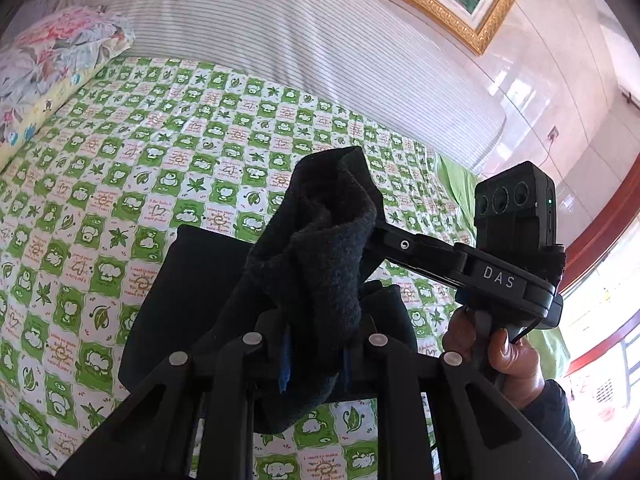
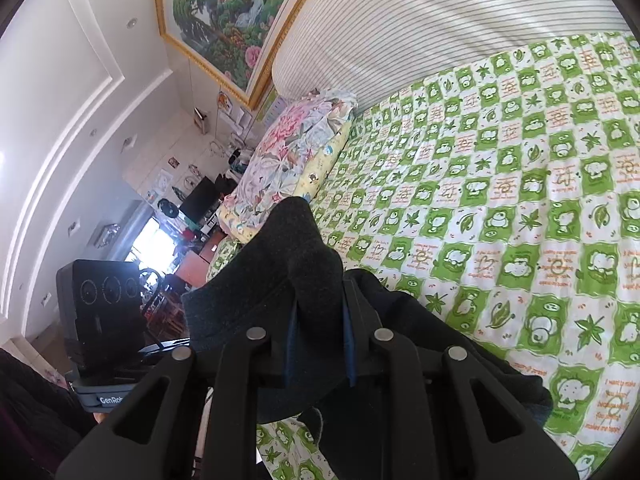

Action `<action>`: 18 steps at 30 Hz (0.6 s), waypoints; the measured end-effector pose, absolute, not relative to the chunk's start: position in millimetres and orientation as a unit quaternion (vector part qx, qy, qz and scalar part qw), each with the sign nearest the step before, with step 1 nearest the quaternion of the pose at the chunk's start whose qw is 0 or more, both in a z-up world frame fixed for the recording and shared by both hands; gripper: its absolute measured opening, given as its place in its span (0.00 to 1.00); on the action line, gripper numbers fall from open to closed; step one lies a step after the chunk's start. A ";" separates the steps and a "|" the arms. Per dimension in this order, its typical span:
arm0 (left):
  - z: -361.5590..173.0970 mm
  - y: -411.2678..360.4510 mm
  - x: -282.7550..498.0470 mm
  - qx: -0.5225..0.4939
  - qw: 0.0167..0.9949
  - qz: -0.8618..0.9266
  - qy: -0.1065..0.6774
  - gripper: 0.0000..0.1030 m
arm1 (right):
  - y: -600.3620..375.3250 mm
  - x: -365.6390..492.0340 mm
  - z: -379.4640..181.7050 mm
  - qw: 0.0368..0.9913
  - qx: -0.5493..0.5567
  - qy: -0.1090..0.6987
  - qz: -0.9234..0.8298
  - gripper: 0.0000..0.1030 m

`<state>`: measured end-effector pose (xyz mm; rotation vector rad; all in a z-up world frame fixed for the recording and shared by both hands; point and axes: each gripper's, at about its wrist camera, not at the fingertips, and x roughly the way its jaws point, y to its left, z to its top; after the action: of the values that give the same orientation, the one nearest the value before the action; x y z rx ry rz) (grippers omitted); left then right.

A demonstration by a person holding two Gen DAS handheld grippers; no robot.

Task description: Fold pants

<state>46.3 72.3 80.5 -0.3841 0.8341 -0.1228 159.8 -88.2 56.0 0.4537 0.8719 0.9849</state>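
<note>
The dark charcoal fleecy pants (image 1: 320,240) hang bunched above a bed with a green-and-white checked cartoon-print sheet (image 1: 140,184). The left hand-held gripper (image 1: 316,344) is nearly closed, pinching a fold of the fabric; the right hand-held gripper (image 2: 320,344) likewise clamps another bunch. A floral pillow (image 2: 288,160) lies near the striped padded headboard (image 1: 260,32).

The bed (image 2: 520,208) lies open across its middle and toward the striped headboard (image 1: 280,32). A floral pillow (image 2: 288,160) blocks one head corner. The dark pants (image 1: 316,240) bunch around both sets of fingers, with the right gripper (image 1: 374,232) crossing close ahead of the left.
</note>
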 end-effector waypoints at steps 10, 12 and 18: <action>69.2 47.0 56.8 -0.157 0.890 -0.067 0.422 0.17 | -118.3 154.6 42.4 0.772 0.224 0.402 0.438 0.22; 65.8 43.3 58.8 -0.152 0.890 -0.066 0.424 0.17 | -123.0 154.8 38.8 0.772 0.225 0.406 0.433 0.24; 59.0 26.3 62.7 -0.118 0.897 -0.056 0.423 0.18 | -133.3 158.3 26.7 0.777 0.229 0.415 0.415 0.27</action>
<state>62.7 26.3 59.0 -0.2443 0.8759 -0.1156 158.3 -133.3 26.7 0.4948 0.8981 0.8975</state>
